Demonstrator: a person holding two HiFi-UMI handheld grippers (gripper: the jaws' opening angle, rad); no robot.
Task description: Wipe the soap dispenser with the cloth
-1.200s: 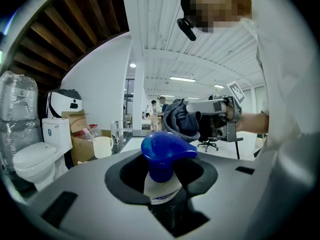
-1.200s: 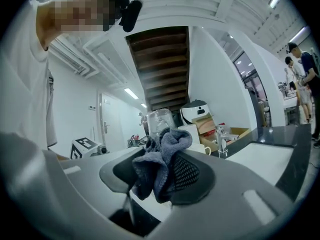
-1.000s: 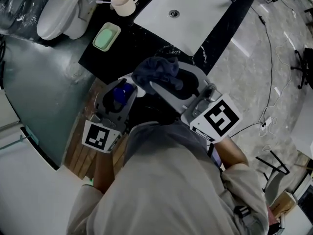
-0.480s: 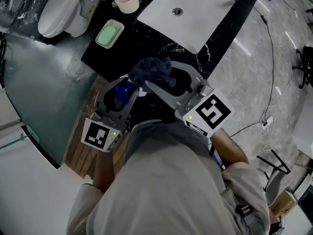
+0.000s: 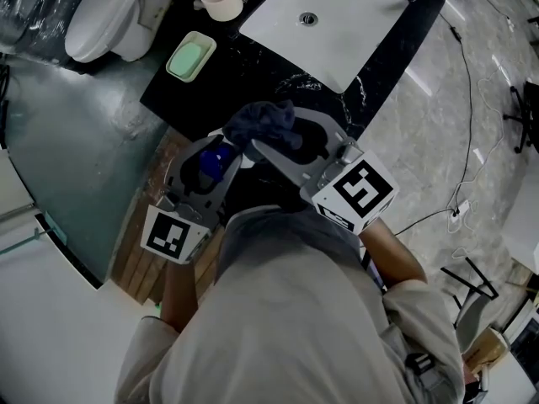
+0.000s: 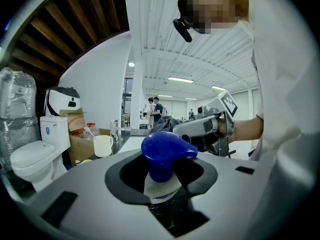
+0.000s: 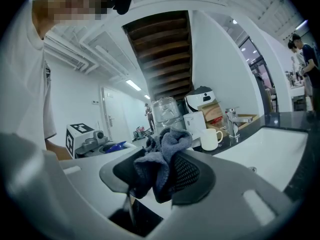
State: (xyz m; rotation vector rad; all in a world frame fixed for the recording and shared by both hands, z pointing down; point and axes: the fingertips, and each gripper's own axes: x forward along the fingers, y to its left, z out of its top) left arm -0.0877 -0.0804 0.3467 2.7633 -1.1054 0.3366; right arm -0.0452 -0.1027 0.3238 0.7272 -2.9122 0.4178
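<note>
Soap dispenser (image 6: 163, 156): pale bottle with a blue pump head, roughly upright, gripped at the neck and shoulder between the jaws of the left gripper (image 5: 207, 165), spout pointing toward the right gripper (image 7: 161, 180). Cloth (image 7: 162, 159): dark blue-grey terry, bunched into a wad and pinched between the right gripper's jaws, folds sticking up past the pads. In the head view the wad sits just beside the pump head; contact can't be confirmed.

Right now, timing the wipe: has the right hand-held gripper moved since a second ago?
Yes. Judged against the white sink, the right hand-held gripper has shifted left, toward the left hand-held gripper.
</note>
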